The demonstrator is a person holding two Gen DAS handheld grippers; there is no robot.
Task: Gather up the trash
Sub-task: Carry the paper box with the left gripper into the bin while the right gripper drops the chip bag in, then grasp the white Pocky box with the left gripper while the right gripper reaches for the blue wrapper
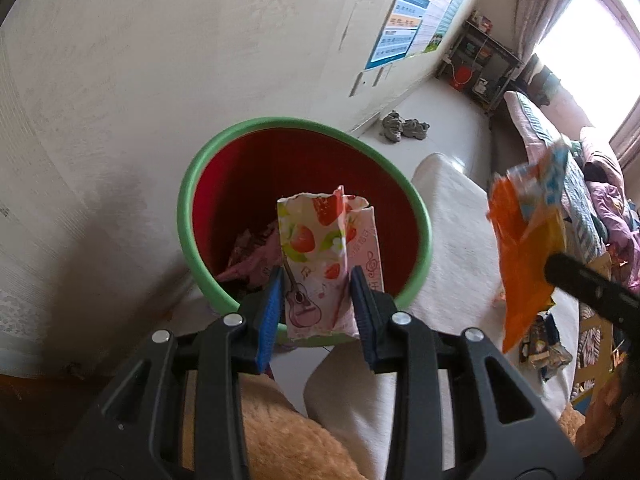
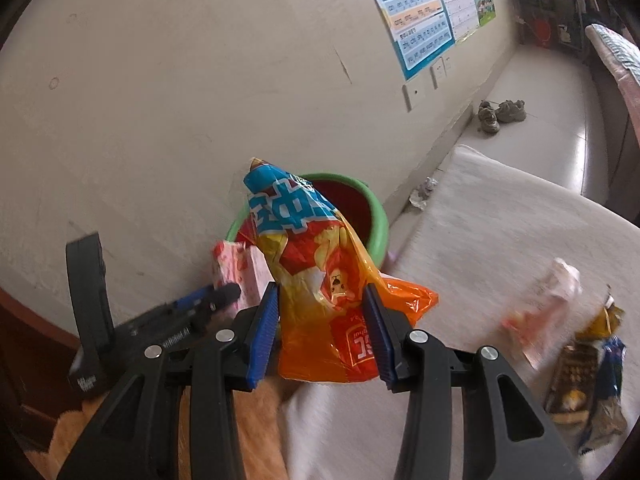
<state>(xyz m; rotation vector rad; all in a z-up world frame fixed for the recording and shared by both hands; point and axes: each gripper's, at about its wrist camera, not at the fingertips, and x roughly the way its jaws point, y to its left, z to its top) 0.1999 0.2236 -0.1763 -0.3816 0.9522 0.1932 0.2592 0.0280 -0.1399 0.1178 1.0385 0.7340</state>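
Observation:
My left gripper (image 1: pixel 318 280) is shut on a torn strawberry-print wrapper (image 1: pixel 326 256), held over the mouth of the red bin with a green rim (image 1: pixel 188 184). Crumpled pink trash (image 1: pixel 256 260) lies inside the bin. My right gripper (image 2: pixel 322 296) is shut on an orange and blue snack bag (image 2: pixel 316 280), just in front of the bin (image 2: pixel 380 216). In the left wrist view that snack bag (image 1: pixel 524 256) hangs to the right of the bin. The right wrist view shows the left gripper (image 2: pixel 224 296) with the strawberry wrapper (image 2: pixel 240 268) at left.
The bin stands against a pale wall (image 1: pixel 120 80), beside a white cushioned surface (image 2: pixel 500 240). More wrappers (image 2: pixel 588 380) and a blurred pink packet (image 2: pixel 540 312) lie on that surface at right. A crumpled paper (image 2: pixel 422 194) and shoes (image 2: pixel 500 114) lie on the floor.

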